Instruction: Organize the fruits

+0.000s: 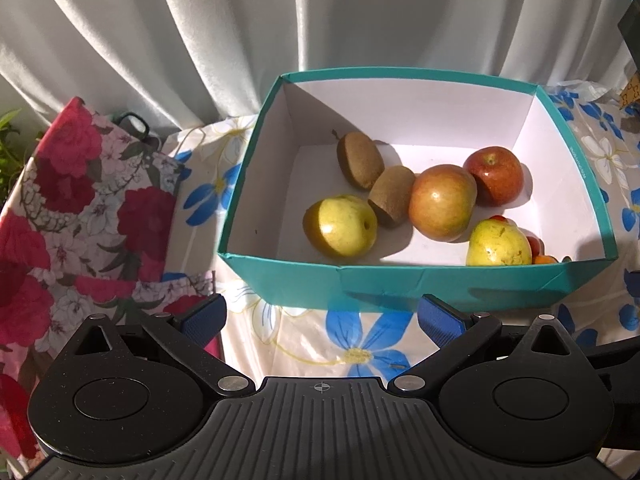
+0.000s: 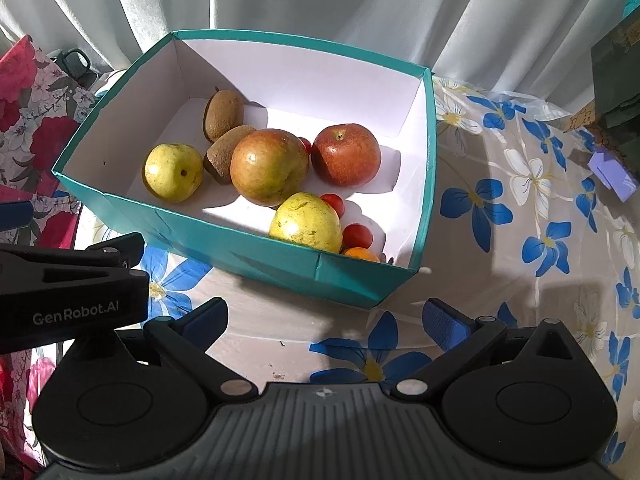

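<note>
A teal box (image 1: 360, 280) (image 2: 240, 248) with a white inside stands on the flowered tablecloth. In it lie two kiwis (image 1: 358, 158) (image 2: 222, 114), two red apples (image 1: 496, 174) (image 2: 346, 154), two yellow-green pears (image 1: 340, 224) (image 2: 306, 222), small red tomatoes (image 2: 356, 234) and an orange fruit (image 2: 360, 254) in the near right corner. My left gripper (image 1: 320, 320) hangs open in front of the box's near wall, nothing between its blue pads. My right gripper (image 2: 326, 320) is open too, empty, just short of the box's near corner. The left gripper's black body (image 2: 68, 284) shows at the left of the right wrist view.
Pale curtains hang behind the table. A red floral cloth (image 1: 80, 216) lies left of the box, with a black clip (image 1: 134, 124) beyond it. A dark green object (image 2: 616, 88) and a small lilac block (image 2: 612, 172) stand at the far right. Flowered tablecloth (image 2: 520, 220) spreads right of the box.
</note>
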### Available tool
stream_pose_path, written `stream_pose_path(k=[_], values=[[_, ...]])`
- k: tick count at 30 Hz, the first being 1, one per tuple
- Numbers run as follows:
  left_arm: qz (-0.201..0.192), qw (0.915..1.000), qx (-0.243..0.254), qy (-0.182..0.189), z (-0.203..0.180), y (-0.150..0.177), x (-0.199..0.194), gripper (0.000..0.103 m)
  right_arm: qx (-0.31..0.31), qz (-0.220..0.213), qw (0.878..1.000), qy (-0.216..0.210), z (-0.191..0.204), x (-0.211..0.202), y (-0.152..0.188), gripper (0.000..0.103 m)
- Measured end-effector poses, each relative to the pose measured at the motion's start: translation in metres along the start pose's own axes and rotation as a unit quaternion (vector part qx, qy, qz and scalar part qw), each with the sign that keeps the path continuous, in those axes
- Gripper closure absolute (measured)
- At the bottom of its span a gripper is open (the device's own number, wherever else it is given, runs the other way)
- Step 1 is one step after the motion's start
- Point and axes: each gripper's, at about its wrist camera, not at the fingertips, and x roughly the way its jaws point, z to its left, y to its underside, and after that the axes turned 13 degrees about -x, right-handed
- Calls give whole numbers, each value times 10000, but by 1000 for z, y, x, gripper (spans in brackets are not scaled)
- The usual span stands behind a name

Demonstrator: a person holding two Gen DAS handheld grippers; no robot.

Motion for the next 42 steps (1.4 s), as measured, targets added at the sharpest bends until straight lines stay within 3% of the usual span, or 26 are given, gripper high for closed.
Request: stream_pose_path(k=[10, 16, 42], values=[[247, 9995, 17, -213, 0, -14, 14, 0, 166, 497, 9986, -96, -6, 21, -18, 0], [525, 9985, 22, -159, 0, -17, 26, 0, 100, 625, 9980, -70, -5, 28, -23, 0], [743, 9971, 117, -85, -1, -17, 36, 0, 59, 727, 9972, -177, -7, 36, -25, 0]])
